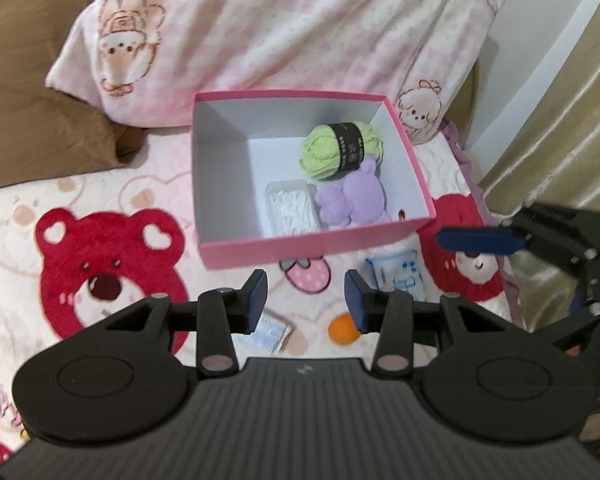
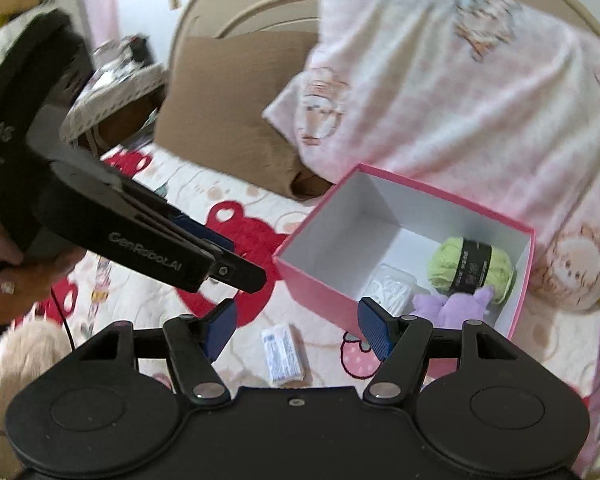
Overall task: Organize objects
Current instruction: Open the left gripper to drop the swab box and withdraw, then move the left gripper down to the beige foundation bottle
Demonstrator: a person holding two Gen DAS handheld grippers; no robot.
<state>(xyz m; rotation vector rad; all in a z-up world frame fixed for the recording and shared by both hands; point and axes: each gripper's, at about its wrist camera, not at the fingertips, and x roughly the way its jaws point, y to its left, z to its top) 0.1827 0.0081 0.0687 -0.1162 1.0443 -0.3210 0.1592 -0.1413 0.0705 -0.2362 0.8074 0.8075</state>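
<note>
Left wrist view first: the left gripper (image 1: 306,300) is hanging above the bedspread (image 1: 112,200) with its jaws parted a modest way and nothing between them. Straight ahead the pink box (image 1: 316,240) is sitting open, already holding a green yarn ball (image 1: 340,150), a purple plush (image 1: 352,200) and a clear case of white bits (image 1: 290,210). Waiting outside it, near the front wall, are a blue-printed packet (image 1: 396,274), an orange ball (image 1: 342,329) and a small white packet (image 1: 272,330). My read is that this is the lull between drops: one more loose item needs choosing, and the orange ball lies nearest. The right gripper (image 1: 480,240) is reaching in from the right edge, just beside the box's corner, so the two tools are crowding each other.

Right wrist view now: the right gripper (image 2: 296,328) is standing about half open and empty, the white packet (image 2: 284,354) lying just below its pads. A descent and a squeeze across the narrow sides would do it. The left gripper (image 2: 204,258) is crossing in front, a hand (image 2: 16,280) wrapped round its grip. Pillows (image 2: 440,92) are leaning right behind the box; something pale and furry, possibly a cushion, is showing blurred at lower left.
</note>
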